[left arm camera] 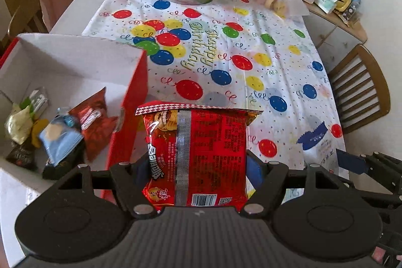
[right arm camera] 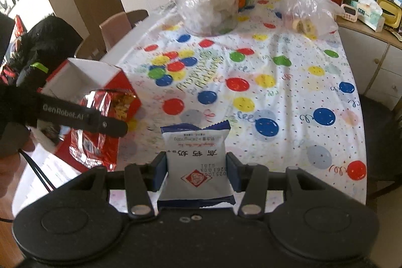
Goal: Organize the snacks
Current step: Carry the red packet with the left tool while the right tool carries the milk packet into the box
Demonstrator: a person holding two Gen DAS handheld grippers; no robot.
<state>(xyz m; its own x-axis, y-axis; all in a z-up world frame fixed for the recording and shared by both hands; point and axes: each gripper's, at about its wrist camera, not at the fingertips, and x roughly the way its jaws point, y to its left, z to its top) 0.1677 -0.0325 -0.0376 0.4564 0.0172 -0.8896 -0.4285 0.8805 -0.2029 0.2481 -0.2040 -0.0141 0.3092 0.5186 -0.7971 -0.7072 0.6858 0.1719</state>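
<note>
Left gripper (left arm camera: 198,167) fingers clamp crinkly red foil noodle packet (left arm camera: 196,157) mid-body; light but brittle inside, w/ slick film. Right gripper (right arm camera: 197,172) fingers pinch soft white-blue snack pouch (right arm camera: 197,162) at its sides.

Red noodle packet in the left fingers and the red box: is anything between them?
No. In the left wrist view the red noodle packet hangs beside the red box, nothing between.
</note>
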